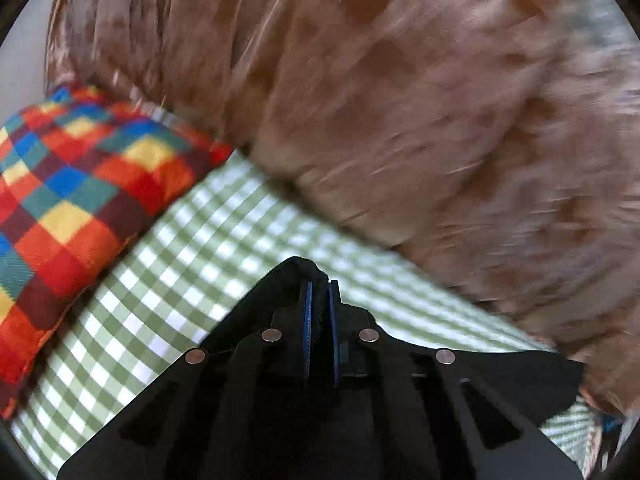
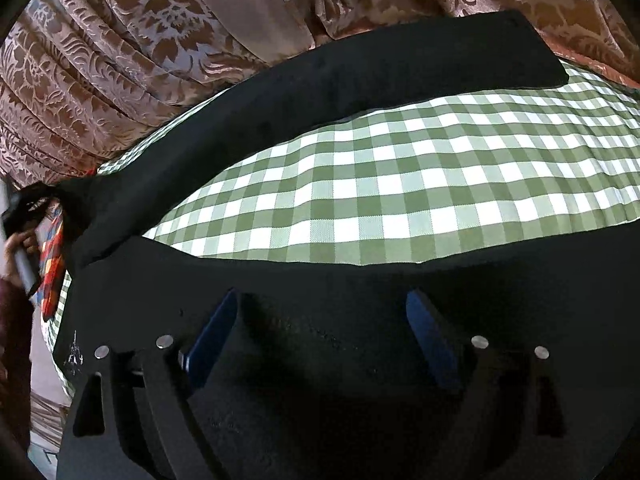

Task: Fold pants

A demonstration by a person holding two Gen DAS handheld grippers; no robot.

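The pants are black and lie spread on a green-and-white checked cloth; one leg runs along the far side, and more black fabric lies under my right gripper. My left gripper is shut on a fold of the black pants and holds it above the checked cloth. In the right wrist view that gripper shows at the far left, holding the pants' end. My right gripper is open, its blue pads wide apart over the black fabric.
A multicoloured checked cushion lies at the left. Brown patterned curtains hang behind the surface. The left wrist view is motion-blurred. A person's hand shows at the left edge.
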